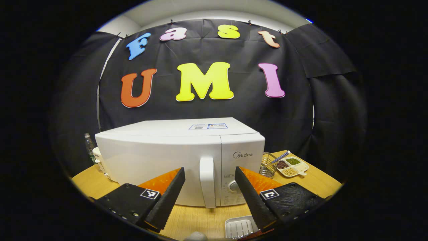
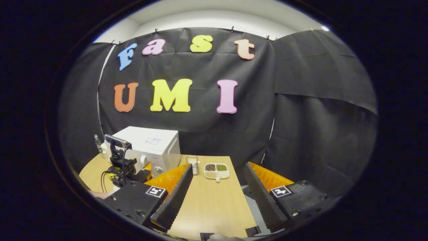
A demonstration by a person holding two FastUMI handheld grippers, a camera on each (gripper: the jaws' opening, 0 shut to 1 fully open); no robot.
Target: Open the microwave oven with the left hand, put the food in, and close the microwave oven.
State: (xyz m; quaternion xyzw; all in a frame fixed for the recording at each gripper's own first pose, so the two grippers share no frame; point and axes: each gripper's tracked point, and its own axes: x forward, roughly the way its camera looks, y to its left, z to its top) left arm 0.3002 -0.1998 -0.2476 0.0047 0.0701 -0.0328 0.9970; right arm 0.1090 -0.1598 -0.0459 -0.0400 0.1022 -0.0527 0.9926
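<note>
A white microwave (image 1: 160, 157) stands on the wooden table (image 1: 204, 221) with its door closed. Its vertical handle (image 1: 208, 182) lines up between the fingers of my left gripper (image 1: 209, 170), which is open and a little short of it. A white divided dish (image 1: 291, 166) of beans and grains lies to the microwave's right. In the right gripper view, the microwave (image 2: 157, 144) is far left with the left gripper (image 2: 122, 164) before it. The dish (image 2: 216, 170) lies ahead of my right gripper (image 2: 218, 165), which is open, holds nothing and hovers well back from it.
A small wire basket (image 1: 267, 164) stands between microwave and dish. A white ridged tray (image 1: 239, 226) lies near the table's front edge. A bottle (image 1: 88, 145) and a white cup (image 1: 97, 157) stand left of the microwave. The table's right edge (image 2: 247, 207) drops to grey floor.
</note>
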